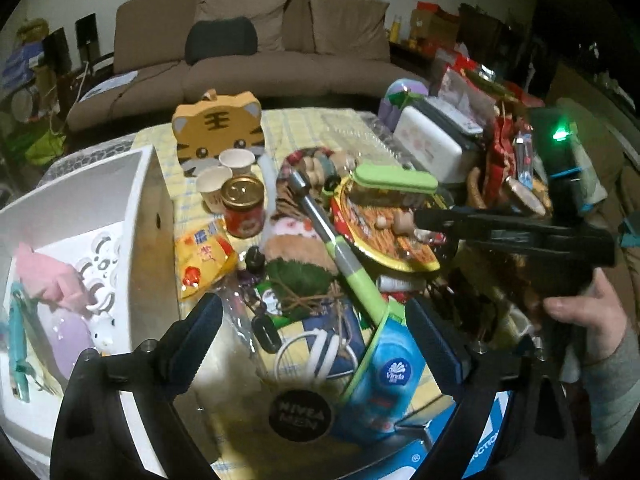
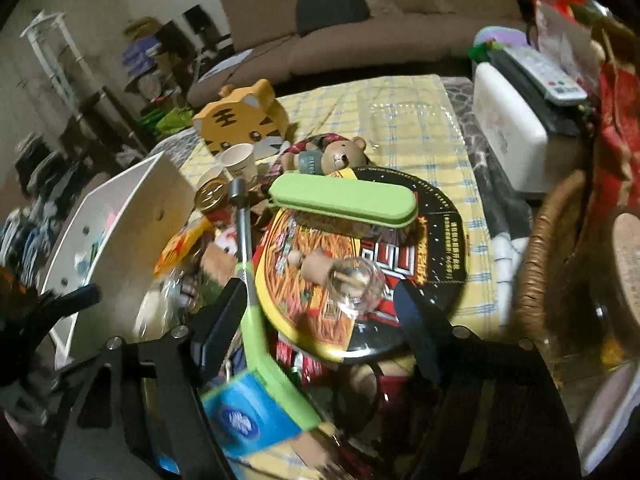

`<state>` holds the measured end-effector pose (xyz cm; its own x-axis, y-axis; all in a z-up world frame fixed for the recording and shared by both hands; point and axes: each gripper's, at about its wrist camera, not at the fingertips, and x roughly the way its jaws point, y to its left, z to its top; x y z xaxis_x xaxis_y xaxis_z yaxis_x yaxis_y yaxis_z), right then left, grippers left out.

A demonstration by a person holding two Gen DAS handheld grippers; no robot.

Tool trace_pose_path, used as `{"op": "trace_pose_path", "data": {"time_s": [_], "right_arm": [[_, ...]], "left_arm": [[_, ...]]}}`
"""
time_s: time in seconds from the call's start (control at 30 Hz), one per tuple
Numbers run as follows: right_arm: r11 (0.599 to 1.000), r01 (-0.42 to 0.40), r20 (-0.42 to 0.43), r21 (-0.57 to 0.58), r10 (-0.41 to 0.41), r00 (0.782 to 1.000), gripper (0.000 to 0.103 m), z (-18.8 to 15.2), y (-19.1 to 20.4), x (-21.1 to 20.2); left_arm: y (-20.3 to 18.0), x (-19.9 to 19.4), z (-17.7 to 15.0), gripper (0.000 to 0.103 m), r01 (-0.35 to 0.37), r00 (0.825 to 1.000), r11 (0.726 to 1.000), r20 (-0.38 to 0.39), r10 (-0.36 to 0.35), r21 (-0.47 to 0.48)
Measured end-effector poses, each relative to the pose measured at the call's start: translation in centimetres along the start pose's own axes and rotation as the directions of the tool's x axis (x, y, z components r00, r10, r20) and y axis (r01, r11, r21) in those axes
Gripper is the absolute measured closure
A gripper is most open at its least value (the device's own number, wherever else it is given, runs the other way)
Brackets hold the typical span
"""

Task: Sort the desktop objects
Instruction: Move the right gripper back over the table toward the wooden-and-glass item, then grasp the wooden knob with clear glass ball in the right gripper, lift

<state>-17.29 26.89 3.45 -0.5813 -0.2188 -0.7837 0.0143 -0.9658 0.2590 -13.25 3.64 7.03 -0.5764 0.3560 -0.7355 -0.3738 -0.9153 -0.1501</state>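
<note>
the right gripper (image 2: 320, 312), jaws apart and empty, sits just before the noodle bowl (image 2: 400, 240); the left gripper (image 1: 316, 328), also apart, is farther from the bowl

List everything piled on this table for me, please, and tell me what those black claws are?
tiger box: 1, orange, far left of the yellow cloth
paper cups: 2, white, before the tiger
tin can: 1, red with gold lid, beside the cups
noodle bowl: 1, black and red, centre
green case: 1, on the noodle bowl
bear figure: 1, brown, behind the case
Vinda tissue pack: 1, blue, near
white bin: 1, left
left gripper: black, open
right gripper: black, open
</note>
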Motion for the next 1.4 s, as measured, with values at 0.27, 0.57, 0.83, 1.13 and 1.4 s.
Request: {"op": "trace_pose_path", "data": {"time_s": [0.27,0.57,0.83,1.13,1.4], "right_arm": [[0.987,0.154,0.0,0.044,-0.154,0.988,0.026,1.3,2.0,2.5],[0.942,0.327,-0.076,0.074,-0.321,0.944,0.027,1.7,2.8,5.6],[0.94,0.339,-0.059,0.049,-0.336,0.94,0.034,1.3,2.9,5.2],[0.951,-0.154,-0.016,0.269,0.164,0.986,0.034,1.4,0.2,-1.2],[0.72,-0.606,-0.01,0.34,0.647,0.763,0.034,-0.3,2.7,-4.2]], "left_arm": [[2.0,-0.7,0.1,0.009,0.018,1.0,0.996,0.019,-0.016,-0.093],[3.4,-2.3,0.8,0.008,0.044,0.998,0.988,0.061,-0.036,-0.147],[3.6,-2.5,0.7,0.008,0.048,0.997,0.988,0.062,-0.039,-0.148],[1.7,-3.3,0.6,0.007,0.107,0.989,0.994,0.101,-0.107,0.006],[-0.7,-7.2,0.5,0.006,0.153,0.956,0.961,0.213,-0.203,0.229]]}}
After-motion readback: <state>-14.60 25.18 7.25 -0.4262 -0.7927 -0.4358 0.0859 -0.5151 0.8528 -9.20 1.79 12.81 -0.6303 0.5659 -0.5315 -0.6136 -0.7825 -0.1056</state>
